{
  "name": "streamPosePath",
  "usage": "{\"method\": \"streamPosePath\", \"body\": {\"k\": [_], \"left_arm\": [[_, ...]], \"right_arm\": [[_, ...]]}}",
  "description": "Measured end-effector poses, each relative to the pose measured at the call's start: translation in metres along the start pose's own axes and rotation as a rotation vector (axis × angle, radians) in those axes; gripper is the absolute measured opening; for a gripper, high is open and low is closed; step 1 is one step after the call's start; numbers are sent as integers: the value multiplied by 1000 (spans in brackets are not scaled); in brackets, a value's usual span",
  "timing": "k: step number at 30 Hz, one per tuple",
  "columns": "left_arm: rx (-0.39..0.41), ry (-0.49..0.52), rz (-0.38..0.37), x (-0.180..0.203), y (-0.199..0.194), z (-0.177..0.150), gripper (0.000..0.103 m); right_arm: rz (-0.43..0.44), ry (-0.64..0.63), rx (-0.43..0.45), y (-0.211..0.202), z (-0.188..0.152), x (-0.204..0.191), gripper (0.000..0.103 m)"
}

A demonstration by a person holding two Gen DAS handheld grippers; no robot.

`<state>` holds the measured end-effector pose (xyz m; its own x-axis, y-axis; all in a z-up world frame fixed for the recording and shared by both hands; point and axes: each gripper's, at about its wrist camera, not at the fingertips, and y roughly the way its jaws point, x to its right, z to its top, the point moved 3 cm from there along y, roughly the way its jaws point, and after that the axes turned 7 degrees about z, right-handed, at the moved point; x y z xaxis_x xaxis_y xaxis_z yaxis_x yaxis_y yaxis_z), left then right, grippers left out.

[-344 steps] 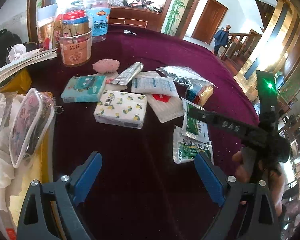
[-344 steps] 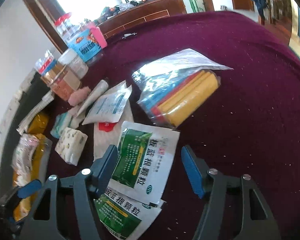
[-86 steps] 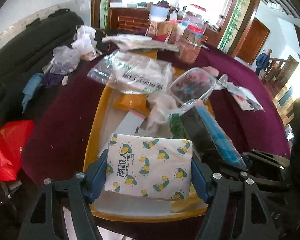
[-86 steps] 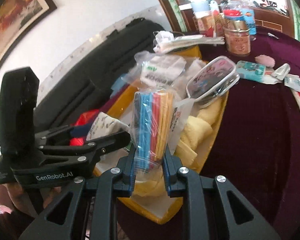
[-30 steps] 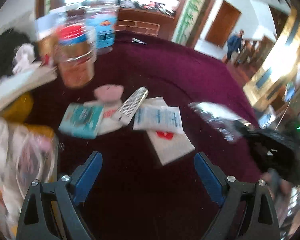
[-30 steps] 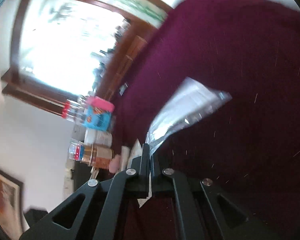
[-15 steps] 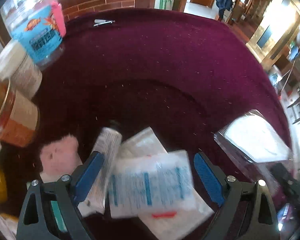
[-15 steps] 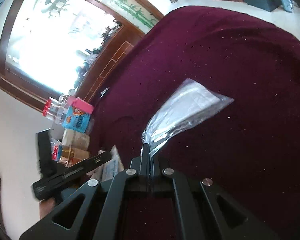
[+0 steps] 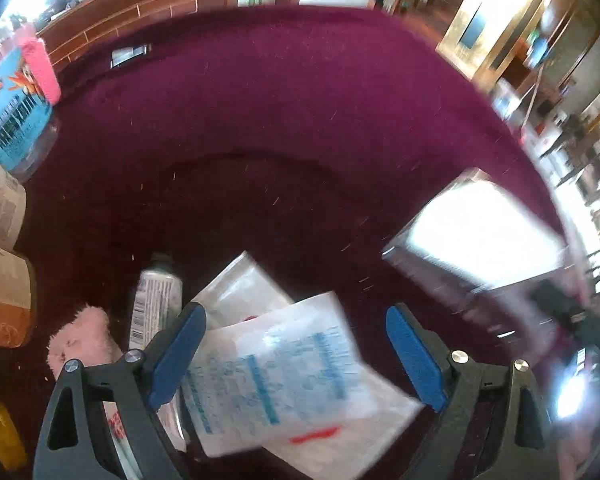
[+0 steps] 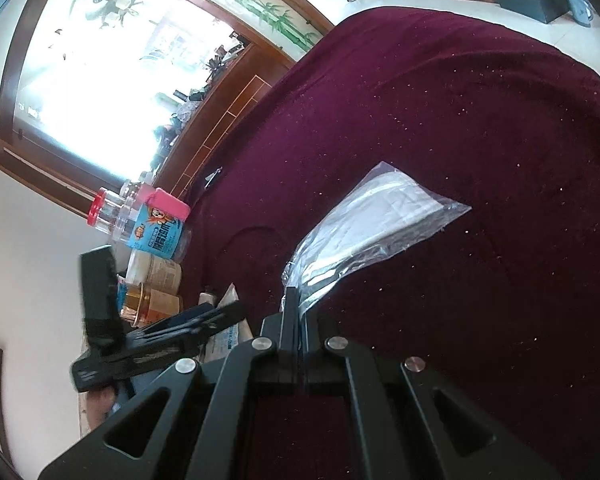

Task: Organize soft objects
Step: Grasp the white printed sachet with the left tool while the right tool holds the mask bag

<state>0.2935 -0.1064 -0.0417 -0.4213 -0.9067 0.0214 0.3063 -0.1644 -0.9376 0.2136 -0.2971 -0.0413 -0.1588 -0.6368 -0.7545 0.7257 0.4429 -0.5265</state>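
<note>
Since a second ago the left tongs (image 9: 296, 354) have swung down over the small pile, and they now hang wide, straddling the white sachet (image 9: 284, 376) without pressing it. The right tongs (image 10: 298, 300) are clamped shut on a corner of the clear bag (image 10: 376, 220), which trails out over the bench (image 10: 480, 120).

Judging by what lies here, the sorting is well along but unfinished. Besides the sachet and bag, a tube (image 9: 156, 300), a pink puff (image 9: 80, 340) and more flat packets under the sachet remain on the cloth.

Room is tight on the pile's left: jars (image 9: 12, 120) stand close by, and the tube lies just beside the left blue pad. Beyond the pile the bench is open maroon cloth up to its far curved edge, with only a small metal item (image 9: 128, 54) near it. The bag hangs just to the right of the left tongs, so the two could foul.
</note>
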Motion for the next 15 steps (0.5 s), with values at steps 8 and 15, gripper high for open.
{"method": "streamPosePath", "body": {"k": [8, 15], "left_arm": [[-20, 11, -87, -7, -16, -41, 91], [0, 57, -31, -10, -22, -54, 93]], "right_arm": [[-5, 5, -9, 3, 0, -2, 1], [-2, 18, -13, 3, 0, 2, 1]]}}
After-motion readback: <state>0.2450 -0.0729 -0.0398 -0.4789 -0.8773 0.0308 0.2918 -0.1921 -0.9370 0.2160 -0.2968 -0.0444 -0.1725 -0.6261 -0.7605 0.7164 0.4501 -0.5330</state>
